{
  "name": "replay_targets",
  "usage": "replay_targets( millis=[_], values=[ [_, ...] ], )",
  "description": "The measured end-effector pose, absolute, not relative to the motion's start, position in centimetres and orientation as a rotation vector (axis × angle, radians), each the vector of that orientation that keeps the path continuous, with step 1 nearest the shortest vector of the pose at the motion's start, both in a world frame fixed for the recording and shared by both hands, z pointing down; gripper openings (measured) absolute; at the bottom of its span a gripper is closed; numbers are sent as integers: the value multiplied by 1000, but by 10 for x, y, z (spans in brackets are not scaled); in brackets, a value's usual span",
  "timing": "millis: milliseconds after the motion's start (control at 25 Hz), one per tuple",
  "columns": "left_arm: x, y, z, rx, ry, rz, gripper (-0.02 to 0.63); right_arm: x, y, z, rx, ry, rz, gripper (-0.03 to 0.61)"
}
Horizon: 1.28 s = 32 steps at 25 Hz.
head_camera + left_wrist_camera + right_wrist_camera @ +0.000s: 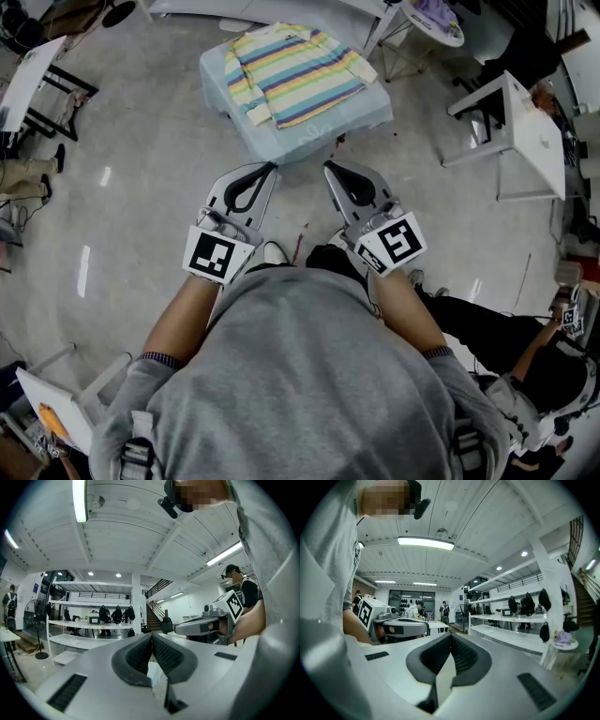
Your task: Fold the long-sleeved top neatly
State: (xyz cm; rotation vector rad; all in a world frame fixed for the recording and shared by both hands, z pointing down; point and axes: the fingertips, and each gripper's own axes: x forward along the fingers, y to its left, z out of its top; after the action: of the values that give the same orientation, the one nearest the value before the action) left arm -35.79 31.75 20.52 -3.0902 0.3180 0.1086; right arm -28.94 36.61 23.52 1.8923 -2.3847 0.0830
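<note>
**Two shut, nothing grabbed yet**

Left claw [265, 170] and right claw [330, 169] are both pinched fully together, holding nothing. They hover near the person's waist, well short of the bench [309, 136]. Striped long-sleeved top [298, 73] lies spread on that bench, sleeves along its sides. Looks like light, floppy knit, so it'll probably sag and slide; shoulder seams or hem corners seem the spots to pinch. No brand or writing readable on it.
</note>
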Motion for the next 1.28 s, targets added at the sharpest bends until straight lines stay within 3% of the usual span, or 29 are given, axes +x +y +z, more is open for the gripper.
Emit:
replay_targets(
  millis=[160,480,640,960,1280],
  values=[
    [-360,316,209,-3122,314,85,31,-290,364,237,1884,-2383,98,58],
    [-356,308,218,-3177,290,30,266,-286,355,239,1883,-2393,117,291],
    [-350,303,221,-3179,284,35,310,-282,350,246,1867,-2387,152,359],
    [-320,295,226,-3188,263,-12,314,-254,344,251,1872,-2365,172,379],
    [-249,285,224,-3182,246,3,314,-177,335,259,1887,-2362,199,377]
  ],
)
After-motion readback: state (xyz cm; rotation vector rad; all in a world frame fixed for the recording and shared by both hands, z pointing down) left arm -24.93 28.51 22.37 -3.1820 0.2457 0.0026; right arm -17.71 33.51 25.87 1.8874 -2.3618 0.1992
